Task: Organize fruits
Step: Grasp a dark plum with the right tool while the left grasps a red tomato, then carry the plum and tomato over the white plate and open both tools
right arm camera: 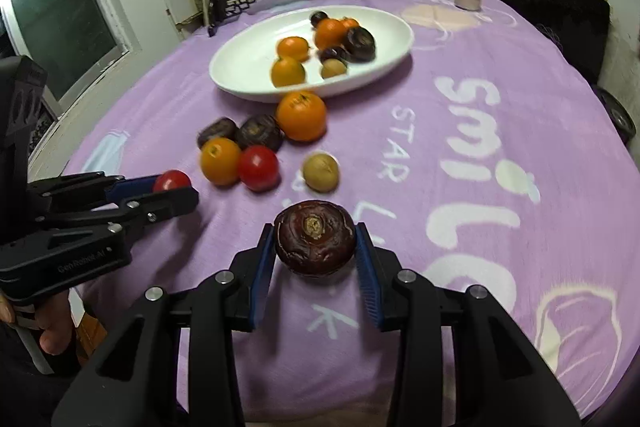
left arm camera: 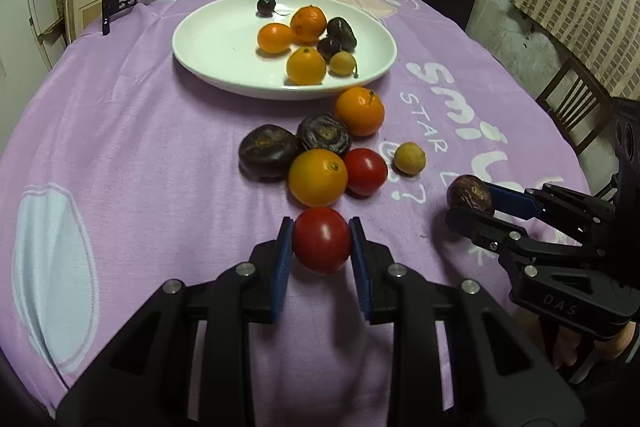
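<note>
Clearly, two fruits are in the grip at this moment. A round red tomato [left arm camera: 321, 239] sits between the blue pads of the left gripper [left arm camera: 321, 241], pinched on both sides, low over the purple printed tablecloth [left arm camera: 140, 147]; I cannot tell if it touches the cloth. A dark brown wrinkled round fruit [right arm camera: 315, 237] is pinched in the same way by the right gripper [right arm camera: 315, 241], just beside the white letters on the cloth.

Ahead of them lies a loose group on the cloth: a yellow-orange round citrus fruit [left arm camera: 318, 177], a second red tomato [left arm camera: 365, 171], two dark brown fruits, a bigger orange [left arm camera: 359, 111] and a small beige round fruit [left arm camera: 409, 158].

Further back stands the white oval plate [left arm camera: 208, 39], which already carries several oranges and dark fruits on its right half.

I judge that the step in hand is the carrying of these two fruits to the plate. The next move calls for lifting both above the loose group, passing over the plate rim, and releasing on the bare left part, softly, because round fruits roll.
</note>
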`<state>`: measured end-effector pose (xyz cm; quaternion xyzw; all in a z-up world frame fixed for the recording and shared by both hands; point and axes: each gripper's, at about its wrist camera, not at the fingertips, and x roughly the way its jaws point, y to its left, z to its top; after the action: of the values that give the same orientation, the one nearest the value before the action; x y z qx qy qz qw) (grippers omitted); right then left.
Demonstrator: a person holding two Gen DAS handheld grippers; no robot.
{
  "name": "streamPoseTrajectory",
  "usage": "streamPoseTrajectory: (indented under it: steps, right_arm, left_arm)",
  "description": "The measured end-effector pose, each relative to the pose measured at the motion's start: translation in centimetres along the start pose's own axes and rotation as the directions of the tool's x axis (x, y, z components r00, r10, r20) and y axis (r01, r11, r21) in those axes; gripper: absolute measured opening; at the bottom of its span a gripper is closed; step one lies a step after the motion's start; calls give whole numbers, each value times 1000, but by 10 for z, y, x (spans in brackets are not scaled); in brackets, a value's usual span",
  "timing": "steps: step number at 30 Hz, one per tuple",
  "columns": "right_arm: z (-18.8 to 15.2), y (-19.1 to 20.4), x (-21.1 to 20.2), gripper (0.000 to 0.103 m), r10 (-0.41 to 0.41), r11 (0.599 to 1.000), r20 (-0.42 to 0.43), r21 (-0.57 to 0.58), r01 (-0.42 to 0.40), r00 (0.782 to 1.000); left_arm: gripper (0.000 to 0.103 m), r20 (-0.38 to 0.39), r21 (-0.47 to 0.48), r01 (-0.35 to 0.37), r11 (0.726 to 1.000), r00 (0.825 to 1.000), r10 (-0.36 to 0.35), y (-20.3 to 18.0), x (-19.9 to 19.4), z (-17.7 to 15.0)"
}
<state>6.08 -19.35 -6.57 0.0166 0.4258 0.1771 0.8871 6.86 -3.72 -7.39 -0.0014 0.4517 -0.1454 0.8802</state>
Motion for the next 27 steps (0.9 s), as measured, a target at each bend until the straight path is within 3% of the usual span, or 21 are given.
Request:
streamPoseTrajectory:
  steps: [8, 15, 23, 27]
  right_arm:
    - [37, 18, 2, 40, 19, 998, 27, -58, -17, 999]
    - [95, 22, 13, 40, 22, 995, 46, -97, -18, 999]
    - [179, 13, 63, 40, -12, 996, 41, -91, 16, 999]
    - [203, 12, 104, 40, -45, 992, 4, -118, 45, 999]
  left_arm:
    - [28, 39, -23, -9, 1000, 999, 10, 19, -8, 21]
    - [28, 112, -54, -59, 997, 992, 65, 47, -12, 91]
    - [28, 65, -111, -111, 988, 991, 119, 72, 47, 190]
    - [28, 45, -173, -118, 978, 991, 128, 91, 71, 204]
